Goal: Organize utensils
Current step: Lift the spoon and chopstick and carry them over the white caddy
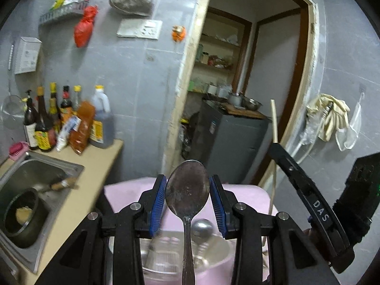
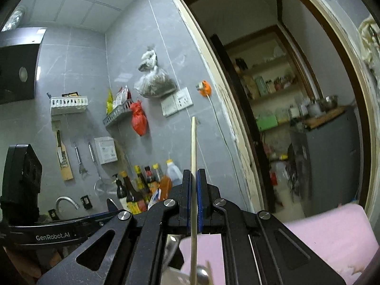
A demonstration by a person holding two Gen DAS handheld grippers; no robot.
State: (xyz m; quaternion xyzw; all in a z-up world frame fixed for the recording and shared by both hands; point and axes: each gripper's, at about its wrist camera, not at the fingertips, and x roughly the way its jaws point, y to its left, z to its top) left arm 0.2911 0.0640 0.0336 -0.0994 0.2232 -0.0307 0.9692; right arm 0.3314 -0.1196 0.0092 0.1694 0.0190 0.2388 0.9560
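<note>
Left tool (image 1: 187,198): blue pads clamped on the bowl of one metal spoon (image 1: 187,192).
Right tool (image 2: 194,199): pads pressed together on one thin pale chopstick (image 2: 194,147).
Count: two tools, one spoon held, one chopstick held; a second rounded metal utensil (image 1: 202,228) lies below.
Spoon: tarnished, bowl upright and facing the camera, patterned handle running down toward a clear container (image 1: 163,258).
Chopstick: near vertical, its tip well above the pads.
Container: sits on a pink surface (image 1: 247,197); contents blurred.
Surroundings: steel sink (image 1: 35,166) at left holding a dark pot (image 1: 21,218); about seven bottles (image 1: 64,118) on the beige counter.
Obstructions: the right tool's black body crosses the left view's right side.
</note>
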